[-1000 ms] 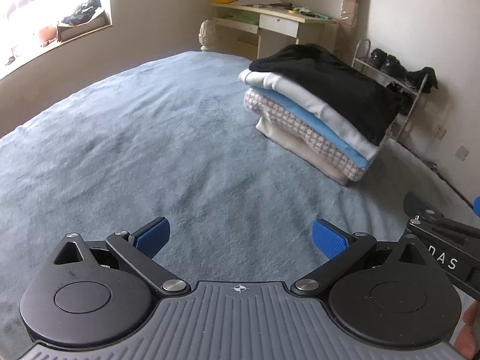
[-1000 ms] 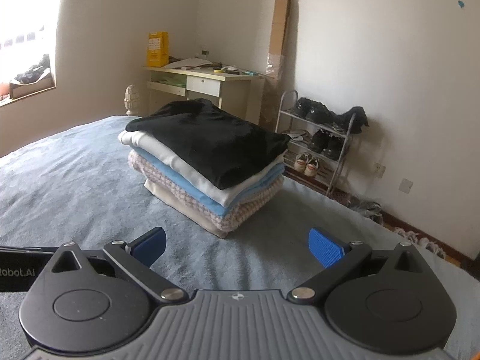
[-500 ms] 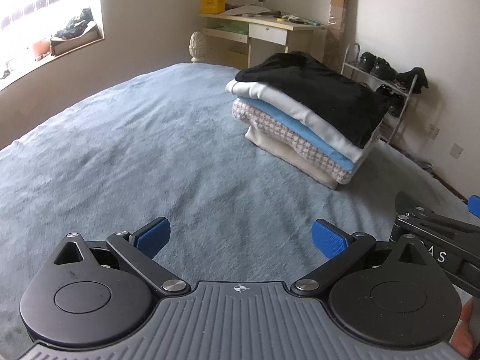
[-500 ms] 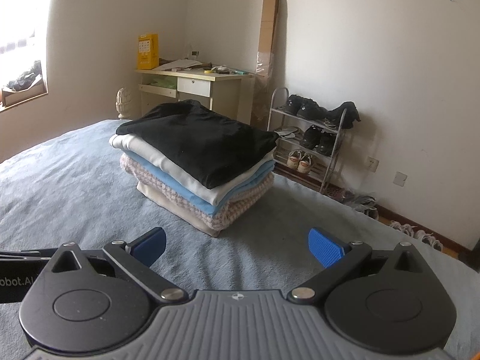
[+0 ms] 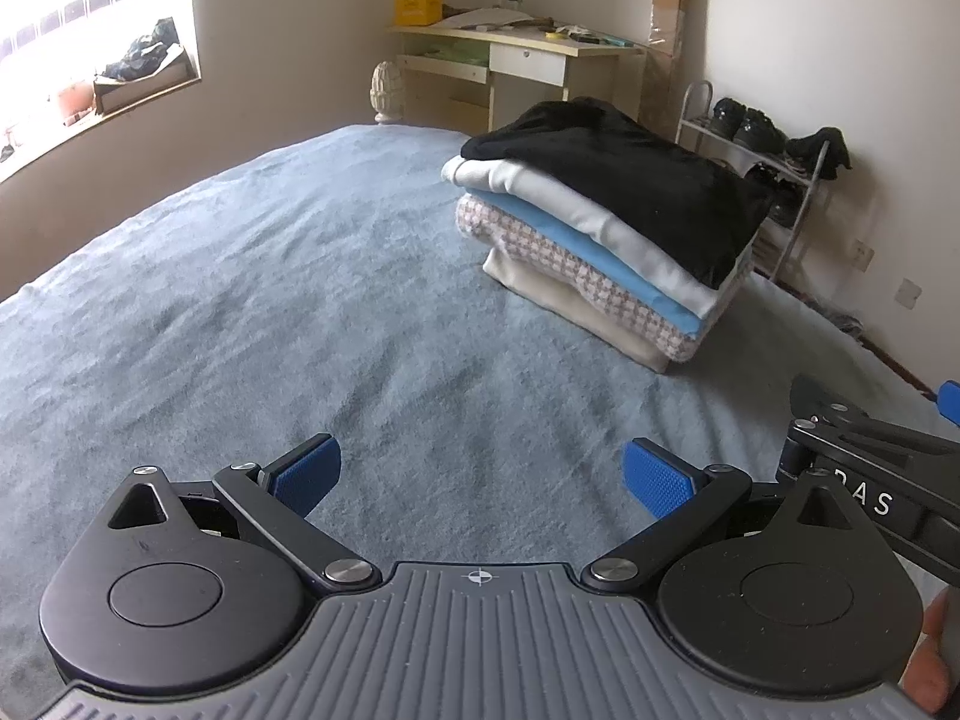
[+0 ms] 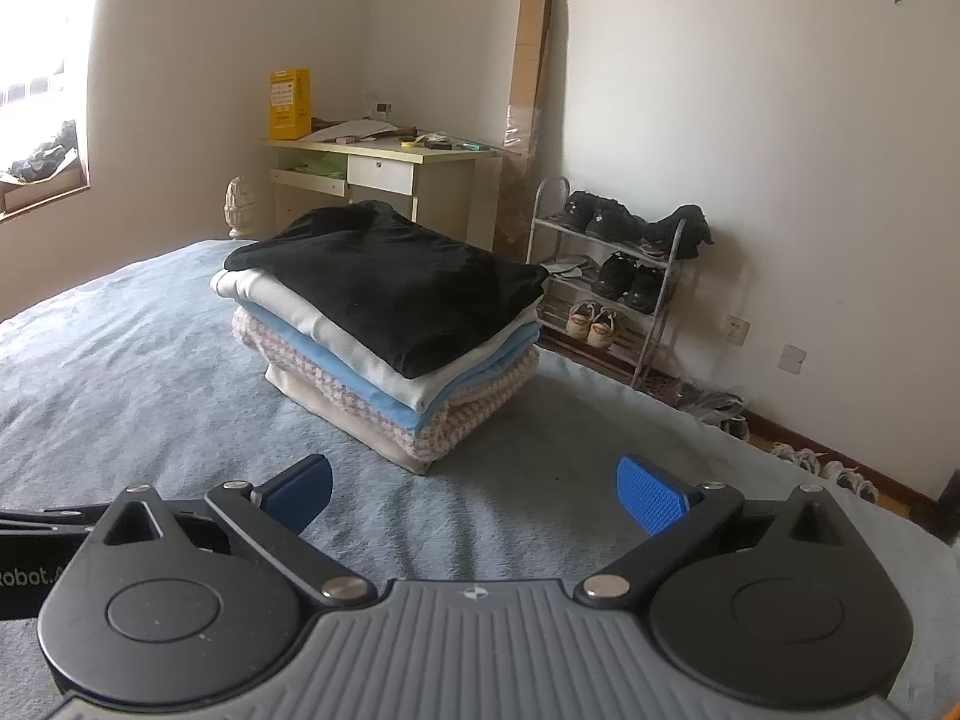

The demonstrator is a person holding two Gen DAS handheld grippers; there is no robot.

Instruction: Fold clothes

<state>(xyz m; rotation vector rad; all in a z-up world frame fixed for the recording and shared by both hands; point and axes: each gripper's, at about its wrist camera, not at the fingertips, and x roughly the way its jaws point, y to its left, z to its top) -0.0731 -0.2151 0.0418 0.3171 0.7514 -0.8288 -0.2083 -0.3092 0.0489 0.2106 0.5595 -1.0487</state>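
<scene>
Blue-padded left gripper (image 5: 480,471) and right gripper (image 6: 474,495) spread wide, empty (folded stack (image 6: 384,318) ahead on bed (image 5: 270,300)).

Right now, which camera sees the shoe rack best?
The right wrist view: the shoe rack shows all its shelves and shoes. In the left wrist view the pile of folded clothes hides its lower part.
</scene>
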